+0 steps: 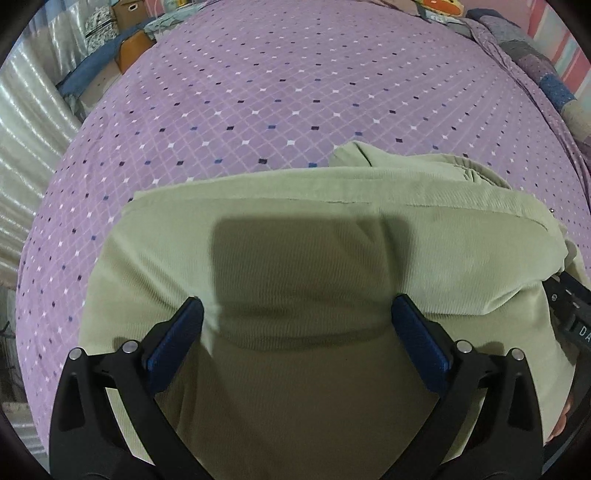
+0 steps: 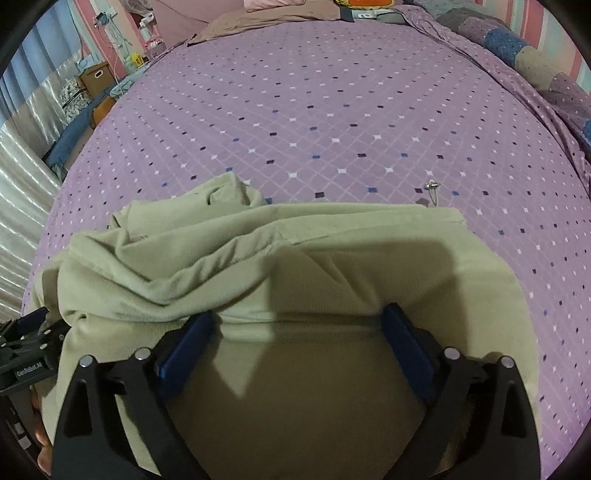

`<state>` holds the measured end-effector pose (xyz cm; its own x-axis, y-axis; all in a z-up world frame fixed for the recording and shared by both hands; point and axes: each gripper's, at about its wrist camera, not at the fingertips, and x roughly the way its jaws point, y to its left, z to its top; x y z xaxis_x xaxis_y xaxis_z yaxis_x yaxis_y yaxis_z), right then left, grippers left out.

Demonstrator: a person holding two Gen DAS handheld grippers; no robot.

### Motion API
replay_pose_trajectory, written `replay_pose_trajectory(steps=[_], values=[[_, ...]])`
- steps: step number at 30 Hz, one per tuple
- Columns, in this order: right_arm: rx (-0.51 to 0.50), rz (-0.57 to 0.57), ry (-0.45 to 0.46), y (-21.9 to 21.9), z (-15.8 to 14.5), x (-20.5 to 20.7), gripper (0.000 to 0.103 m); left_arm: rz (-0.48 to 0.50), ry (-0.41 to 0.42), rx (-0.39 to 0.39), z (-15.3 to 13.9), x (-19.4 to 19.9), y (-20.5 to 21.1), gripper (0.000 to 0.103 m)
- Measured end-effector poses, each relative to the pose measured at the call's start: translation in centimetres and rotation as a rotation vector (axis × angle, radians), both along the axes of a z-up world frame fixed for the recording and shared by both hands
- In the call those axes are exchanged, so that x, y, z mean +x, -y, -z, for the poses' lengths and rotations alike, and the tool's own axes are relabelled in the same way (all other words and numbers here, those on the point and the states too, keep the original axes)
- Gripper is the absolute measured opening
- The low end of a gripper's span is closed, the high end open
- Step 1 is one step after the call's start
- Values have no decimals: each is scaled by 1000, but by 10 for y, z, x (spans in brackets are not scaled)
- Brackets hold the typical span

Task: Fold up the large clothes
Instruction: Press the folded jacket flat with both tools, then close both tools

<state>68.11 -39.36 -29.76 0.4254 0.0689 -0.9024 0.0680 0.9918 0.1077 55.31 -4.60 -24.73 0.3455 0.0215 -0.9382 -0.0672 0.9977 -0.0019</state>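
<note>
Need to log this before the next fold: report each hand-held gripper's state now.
Left hand-held gripper: open, over the pale green corduroy garment, gripping nothing.
Right hand-held gripper: open, over the same garment, gripping nothing.

Folded garment (image 1: 295,240) on the bedspread (image 1: 277,92), boxes (image 1: 127,14) beyond its far-left edge

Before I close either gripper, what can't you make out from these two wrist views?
- Green garment: its near edge is cut off by the bottom of the frame and by the finger arms in both views, so its type is unclear.
- Small metal thing on the purple bedspread, right view: too small to name.
- Left gripper and right gripper: whether the pads touch cloth is unclear.
</note>
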Motion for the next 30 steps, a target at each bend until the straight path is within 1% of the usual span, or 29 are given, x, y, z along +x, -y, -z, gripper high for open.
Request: replay_pose_trajectory(steps=[2,6,16,17,20,22,24,25,26,27,29,30], values=[[-6,-3,2,-1,4,2,96,0,18,-5,4,0,-2,100],[-8,-6,-4,-2,8,3,96,1,39,13,10,1,0,100],[-1,-7,1,-2,20,8,99,1,66,-4,26,12,9,100],[-5,-7,0,-2,21,8,99,0,66,-2,24,6,5,100],[-18,-12,0,-4,20,8,99,3,62,13,22,5,8,100],[-22,-26,17,-4,13,1,97,13,66,17,15,-1,7,100],[-29,-53,56,-5,-1,-12,93,27,73,29,1,-11,10,100],[-37,-72,80,-6,-9,-19,93,45,90,23,-10,-19,12,100],[-37,-81,95,-5,-15,-24,92,57,103,10,-18,-25,12,100],[-27,-85,107,-4,-21,-29,90,65,121,-15,-29,-31,13,100],[27,-77,121,-2,-35,-34,83,64,142,-56,-46,-34,20,100],[44,-74,127,-2,-40,-35,77,66,150,-73,-55,-34,25,99]])
